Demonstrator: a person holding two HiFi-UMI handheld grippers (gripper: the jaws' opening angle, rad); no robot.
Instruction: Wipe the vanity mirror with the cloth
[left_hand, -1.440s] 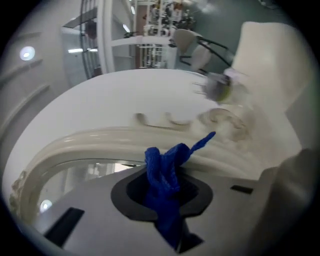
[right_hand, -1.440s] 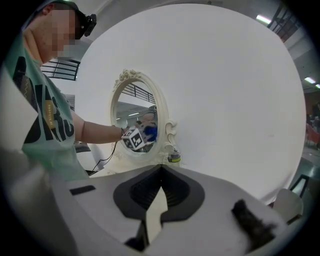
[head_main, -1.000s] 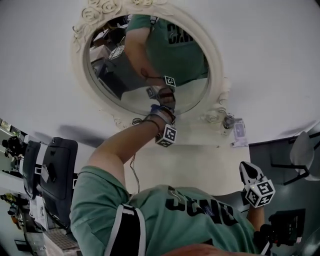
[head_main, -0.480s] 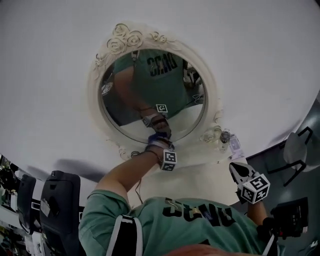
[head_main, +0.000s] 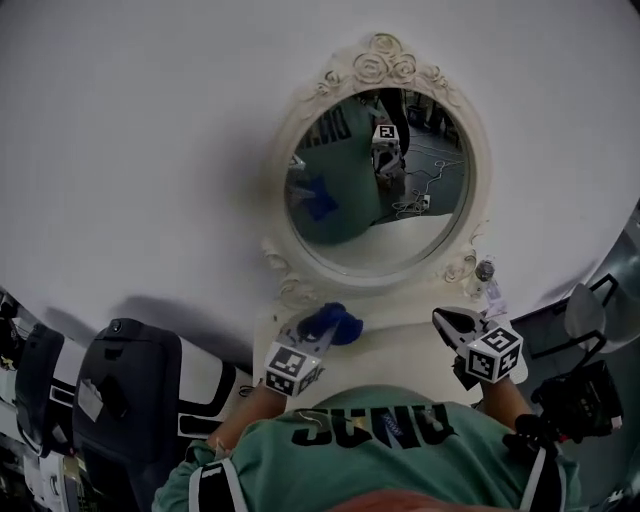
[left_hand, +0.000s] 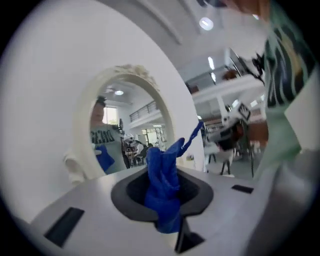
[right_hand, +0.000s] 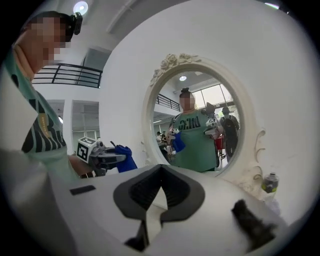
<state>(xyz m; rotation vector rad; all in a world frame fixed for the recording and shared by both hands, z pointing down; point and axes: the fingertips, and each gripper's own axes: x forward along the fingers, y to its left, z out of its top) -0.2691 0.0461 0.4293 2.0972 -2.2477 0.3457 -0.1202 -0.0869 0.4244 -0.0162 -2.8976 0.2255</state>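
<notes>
The oval vanity mirror (head_main: 380, 180) in its cream ornate frame leans against the white wall, and fills the right gripper view (right_hand: 200, 125). My left gripper (head_main: 305, 345) hovers below the mirror, off the glass, over the cream table top (head_main: 400, 350). It is shut on a crumpled blue cloth (head_main: 333, 325), which bunches up between the jaws in the left gripper view (left_hand: 162, 185). My right gripper (head_main: 455, 328) is low at the right of the table, jaws together with nothing in them (right_hand: 160, 192). The right gripper view shows the left gripper (right_hand: 112, 157) holding the cloth (right_hand: 125, 159).
A small bottle (head_main: 485, 270) stands by the frame's lower right foot, also visible in the right gripper view (right_hand: 270, 182). A black chair back (head_main: 130, 380) is at the left. Another chair (head_main: 600, 310) stands at the right edge.
My left gripper has pulled off the mirror's lower glass and dropped back toward me with the cloth still in it. The head view has swung, so the mirror sits further right.
</notes>
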